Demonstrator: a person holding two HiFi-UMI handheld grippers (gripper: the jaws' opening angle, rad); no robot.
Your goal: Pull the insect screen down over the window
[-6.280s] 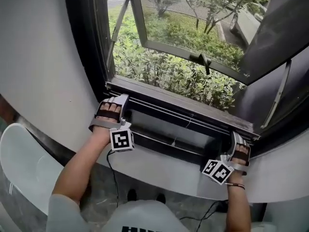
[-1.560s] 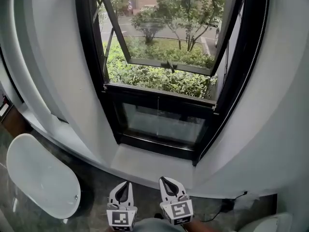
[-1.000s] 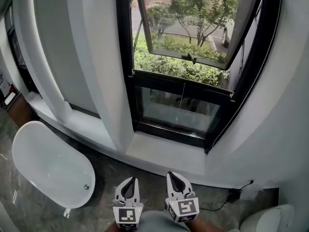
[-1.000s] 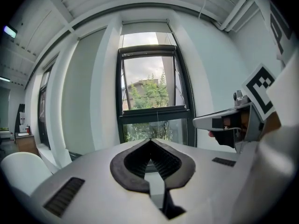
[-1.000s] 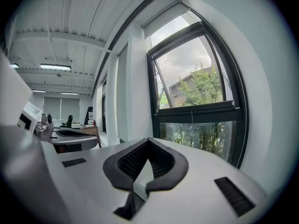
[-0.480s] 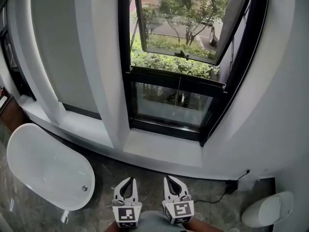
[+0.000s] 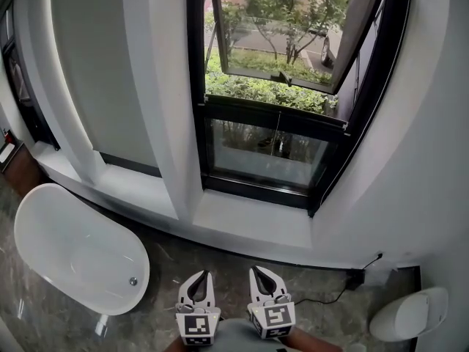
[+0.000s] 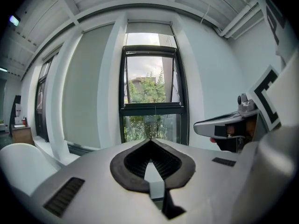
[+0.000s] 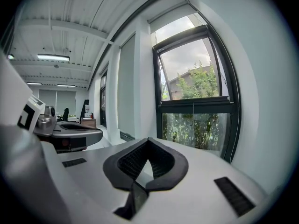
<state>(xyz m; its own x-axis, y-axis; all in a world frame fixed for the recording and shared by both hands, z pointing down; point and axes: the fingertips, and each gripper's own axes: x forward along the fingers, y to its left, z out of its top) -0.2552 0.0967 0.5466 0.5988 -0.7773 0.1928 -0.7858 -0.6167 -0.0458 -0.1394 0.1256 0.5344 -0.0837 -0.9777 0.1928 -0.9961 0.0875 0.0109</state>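
1. Insect screen (image 7: 275,114): only its dark bottom bar can be made out. It lies along the crossbar at the foot of the upper opening. Whether mesh covers that opening cannot be told in any view.
2. Pull cord (image 7: 278,136): a thin line that hangs from the middle of that bar across the lower pane.
3. Window (image 7: 196,108): tall, black-framed and set in a curved white wall.
4. Awning sash (image 7: 282,75): tilted outward over green shrubs, with a handle on its bottom rail.
5. Lower pane (image 7: 245,152): fixed glass below the crossbar.
6. Sill (image 7: 249,222): a bare white ledge beneath the window.
7. Left gripper (image 7: 199,281): at the bottom edge of the head view, well apart from the window and pointing toward it. Its jaws are together with nothing between them, and the left gripper view shows the window straight ahead.
8. Right gripper (image 7: 262,279): just beside the left one and parallel to it. Its jaws are likewise closed and empty.
9. Bathtub (image 7: 73,248): white and oval, on the floor at the left.
10. Floor (image 7: 161,266): grey and marbled.
11. Cable (image 7: 333,297): dark, running along the floor to a box at the wall on the right.
12. White rounded fixture (image 7: 410,315): at the lower right corner.
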